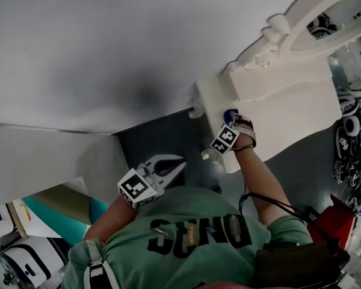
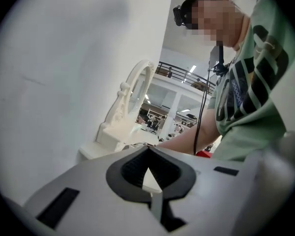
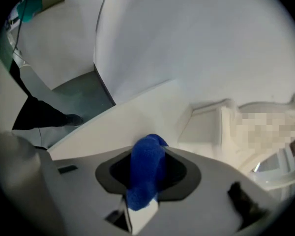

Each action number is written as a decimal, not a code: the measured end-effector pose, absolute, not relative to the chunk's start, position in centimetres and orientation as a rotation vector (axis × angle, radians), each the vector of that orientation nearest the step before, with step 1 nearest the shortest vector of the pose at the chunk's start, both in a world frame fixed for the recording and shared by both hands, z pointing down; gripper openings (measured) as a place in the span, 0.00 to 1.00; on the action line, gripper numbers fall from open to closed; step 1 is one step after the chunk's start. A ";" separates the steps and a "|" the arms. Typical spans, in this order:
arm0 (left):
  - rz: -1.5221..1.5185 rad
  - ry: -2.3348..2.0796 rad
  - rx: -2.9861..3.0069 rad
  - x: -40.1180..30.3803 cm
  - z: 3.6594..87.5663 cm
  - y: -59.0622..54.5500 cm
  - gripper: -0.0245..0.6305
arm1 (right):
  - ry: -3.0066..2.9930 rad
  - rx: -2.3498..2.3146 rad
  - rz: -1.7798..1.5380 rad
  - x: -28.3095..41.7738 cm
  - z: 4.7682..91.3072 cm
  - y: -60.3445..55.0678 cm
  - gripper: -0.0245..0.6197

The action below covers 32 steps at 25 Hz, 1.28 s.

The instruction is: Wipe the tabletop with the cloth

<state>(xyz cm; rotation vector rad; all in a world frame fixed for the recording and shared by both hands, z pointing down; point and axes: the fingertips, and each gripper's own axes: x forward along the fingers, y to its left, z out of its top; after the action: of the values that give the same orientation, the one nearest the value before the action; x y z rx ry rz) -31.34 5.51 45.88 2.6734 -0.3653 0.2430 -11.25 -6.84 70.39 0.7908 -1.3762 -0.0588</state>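
Over the near end of the white bench [image 1: 289,110], my right gripper [image 1: 231,123] reaches forward with its jaws clamped on a blue cloth [image 3: 146,171]. The cloth is bunched into a thick roll that fills the gap between the jaws and pokes out past their tips. From the head view the blue shows just above the bench top, close to the edge nearest the wall. I cannot tell whether it presses on the surface.

At the far end of the bench stands an oval mirror [image 1: 328,17] in a carved white frame, with a raised ledge at its foot.

My left gripper [image 2: 147,149] hangs off the bench, in front of my green shirt [image 1: 192,233] and above the grey floor [image 1: 162,137]. Its jaws are closed, tips meeting, with nothing between them. A black cable [image 1: 271,200] runs along my right arm.
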 end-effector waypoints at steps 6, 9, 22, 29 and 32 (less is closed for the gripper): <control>0.249 -0.235 2.742 -22.8 43.8 13.5 0.05 | -1.522 0.802 0.084 -6.1 70.3 10.5 0.22; 0.252 -0.210 2.755 -18.8 42.3 17.5 0.05 | -1.581 0.770 0.126 -4.5 70.7 17.7 0.23; 0.170 -0.380 2.792 -18.4 38.7 17.8 0.05 | -2.125 0.908 0.411 -4.1 60.7 13.8 0.23; 0.089 -0.444 2.814 -23.6 38.1 7.4 0.05 | -2.134 0.912 0.429 -8.1 59.3 3.7 0.23; 0.081 -0.458 2.837 -25.2 37.9 3.9 0.05 | -2.143 1.037 0.378 -7.4 56.1 -5.0 0.23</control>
<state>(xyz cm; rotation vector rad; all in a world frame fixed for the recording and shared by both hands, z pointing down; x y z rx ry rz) -25.19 3.95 37.93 2.8371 -0.4579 0.0813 -7.45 -4.99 56.15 1.0366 -2.1434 0.3779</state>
